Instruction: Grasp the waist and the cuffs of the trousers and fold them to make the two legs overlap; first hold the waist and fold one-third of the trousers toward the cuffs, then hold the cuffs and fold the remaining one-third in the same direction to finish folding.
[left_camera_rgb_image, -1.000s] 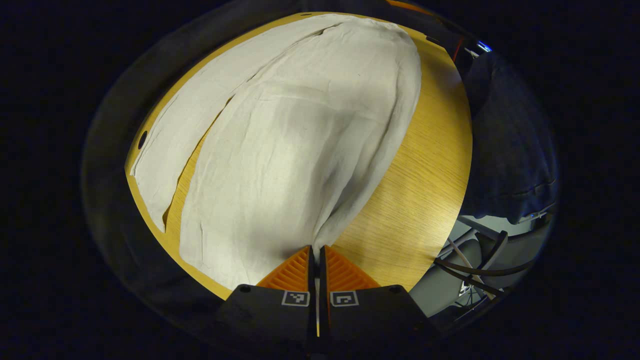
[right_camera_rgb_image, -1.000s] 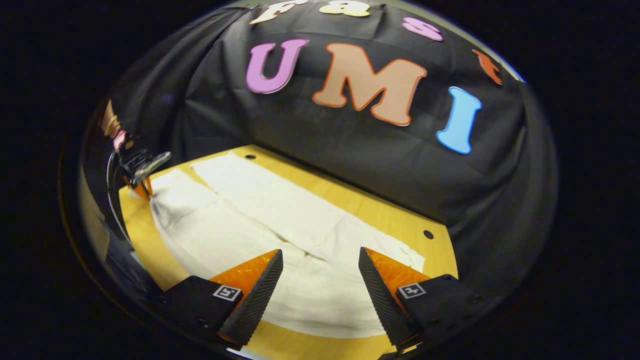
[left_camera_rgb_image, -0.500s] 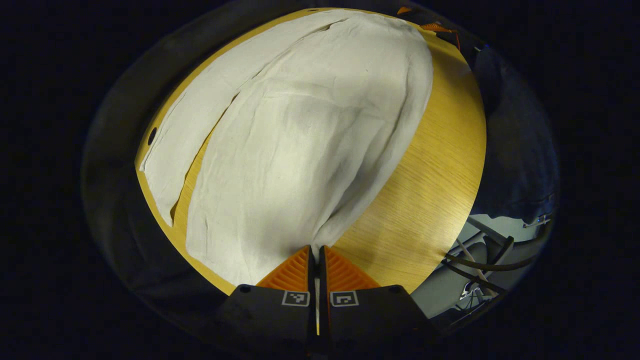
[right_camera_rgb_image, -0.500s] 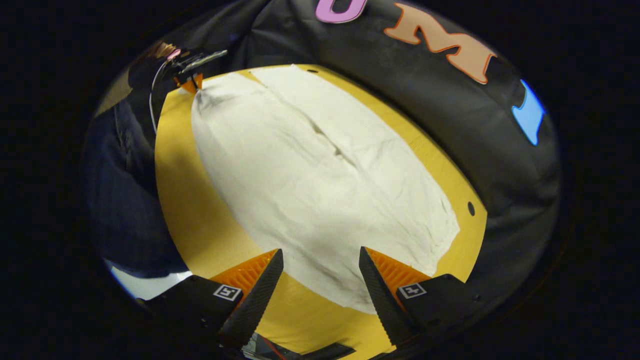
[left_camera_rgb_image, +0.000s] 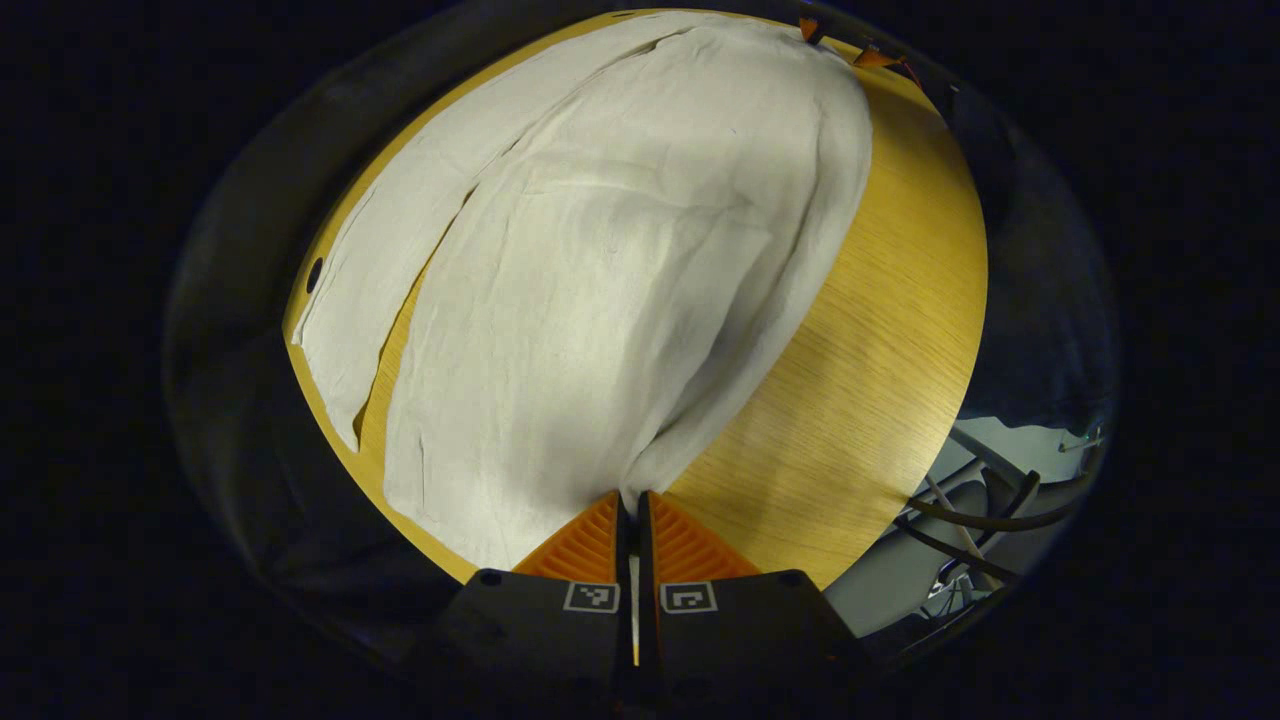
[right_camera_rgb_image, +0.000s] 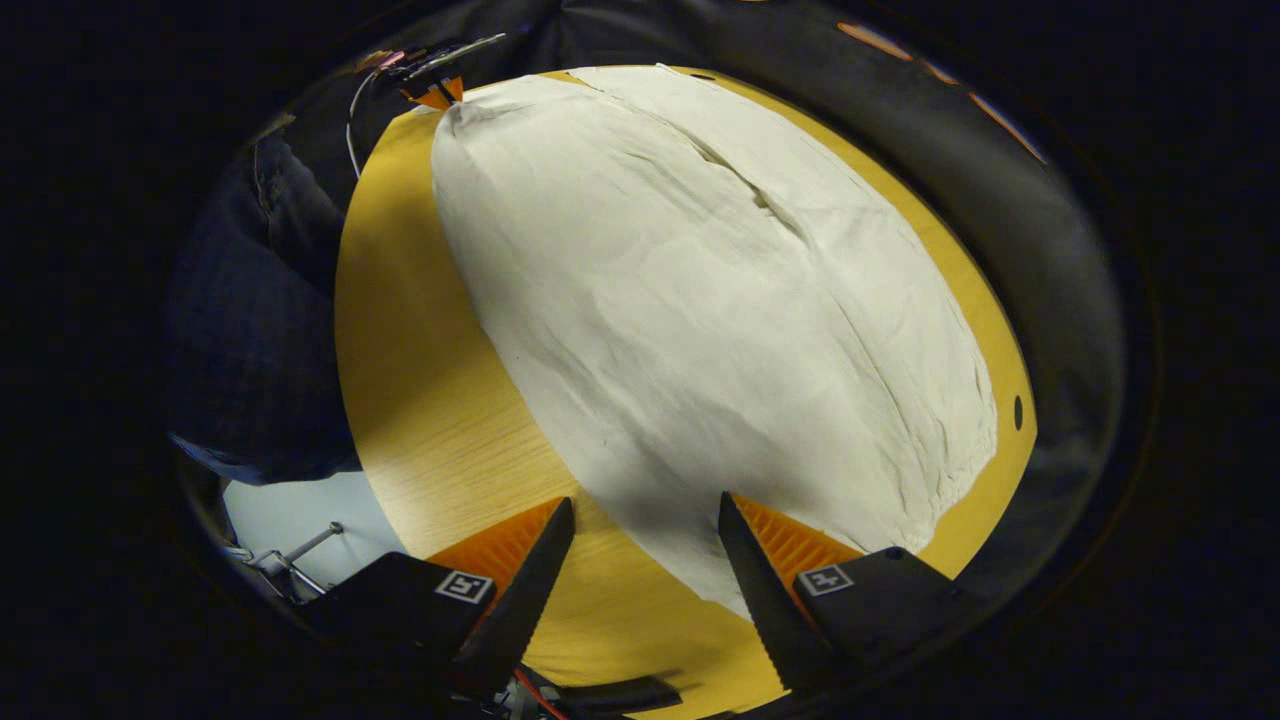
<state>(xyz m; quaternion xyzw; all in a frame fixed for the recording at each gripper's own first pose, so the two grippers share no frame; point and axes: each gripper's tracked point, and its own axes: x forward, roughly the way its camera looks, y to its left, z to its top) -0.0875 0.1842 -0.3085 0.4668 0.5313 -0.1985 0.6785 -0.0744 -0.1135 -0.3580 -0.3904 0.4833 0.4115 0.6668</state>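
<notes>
Right tongs (right_camera_rgb_image: 645, 530) lowered toward trousers (right_camera_rgb_image: 720, 300), jaws apart.

Wooden table (left_camera_rgb_image: 880, 330), white trousers (left_camera_rgb_image: 620, 290) spread flat

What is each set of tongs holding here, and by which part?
The left tongs pinch the white trousers at a cuff corner. The right tongs stand open over the waist end, holding nothing.
</notes>
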